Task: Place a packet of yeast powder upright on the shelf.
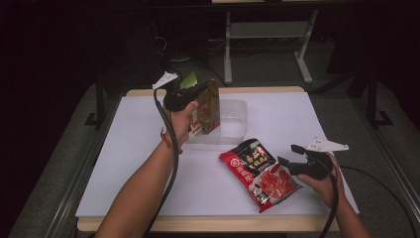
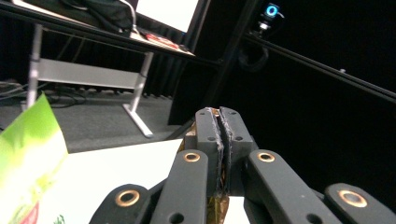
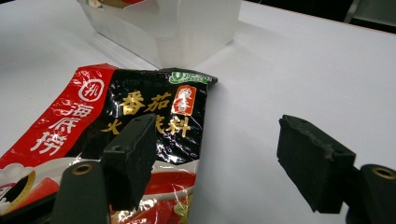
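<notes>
Brown sauce pouch (image 1: 208,105) hangs pinched in the closed left tool (image 1: 199,94) over the clear bin (image 1: 236,126) near the counter's (image 1: 277,116) far edge, presumably for dropping in, while the right tool (image 1: 287,155) gapes beside the red-and-black hotpot packet (image 1: 258,171).

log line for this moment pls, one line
left gripper: shut on brown packet, held over clear plastic bin | right gripper: open beside red and black sauce packet lying on white table
</notes>
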Available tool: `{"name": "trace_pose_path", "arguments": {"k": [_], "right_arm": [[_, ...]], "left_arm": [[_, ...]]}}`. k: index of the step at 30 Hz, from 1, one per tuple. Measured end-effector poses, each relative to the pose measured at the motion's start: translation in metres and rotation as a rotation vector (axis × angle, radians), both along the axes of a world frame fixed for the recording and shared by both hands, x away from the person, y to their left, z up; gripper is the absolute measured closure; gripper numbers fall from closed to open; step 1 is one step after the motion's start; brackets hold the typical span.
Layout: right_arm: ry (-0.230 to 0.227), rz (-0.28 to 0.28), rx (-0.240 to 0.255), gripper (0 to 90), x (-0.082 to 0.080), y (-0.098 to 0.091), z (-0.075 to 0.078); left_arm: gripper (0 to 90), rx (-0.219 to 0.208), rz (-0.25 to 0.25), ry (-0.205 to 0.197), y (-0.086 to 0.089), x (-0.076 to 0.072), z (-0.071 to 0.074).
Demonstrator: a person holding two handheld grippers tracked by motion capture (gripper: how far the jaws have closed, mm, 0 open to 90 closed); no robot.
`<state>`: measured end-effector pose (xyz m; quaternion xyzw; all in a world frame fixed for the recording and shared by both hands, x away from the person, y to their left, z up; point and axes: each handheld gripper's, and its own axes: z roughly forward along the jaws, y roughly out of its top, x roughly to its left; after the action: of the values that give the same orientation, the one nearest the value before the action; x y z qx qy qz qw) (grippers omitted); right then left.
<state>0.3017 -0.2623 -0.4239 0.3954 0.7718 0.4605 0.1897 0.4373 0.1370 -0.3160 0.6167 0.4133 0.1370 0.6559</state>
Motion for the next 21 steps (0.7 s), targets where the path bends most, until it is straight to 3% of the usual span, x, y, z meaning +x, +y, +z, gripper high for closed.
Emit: {"name": "trace_pose_path", "arguments": {"k": [6, 8, 17, 21], "right_arm": [[0.005, 0.004, -0.003, 27.9, 0.0, 0.001, -0.001], [0.006, 0.005, -0.005, 27.9, 0.0, 0.001, -0.001], [0.006, 0.009, -0.009, 27.9, 0.0, 0.001, -0.001], [0.006, 0.01, -0.013, 27.9, 0.001, 0.001, -0.002]], "left_arm": [[87.5, -0.019, 0.051, 0.01, -0.003, 0.01, -0.005], [87.5, -0.006, 0.054, 0.012, -0.006, 0.011, -0.007], [87.1, 0.01, 0.026, 0.052, -0.014, 0.012, -0.037], [86.8, 0.019, 0.016, 0.04, -0.011, 0.01, -0.038]]}}
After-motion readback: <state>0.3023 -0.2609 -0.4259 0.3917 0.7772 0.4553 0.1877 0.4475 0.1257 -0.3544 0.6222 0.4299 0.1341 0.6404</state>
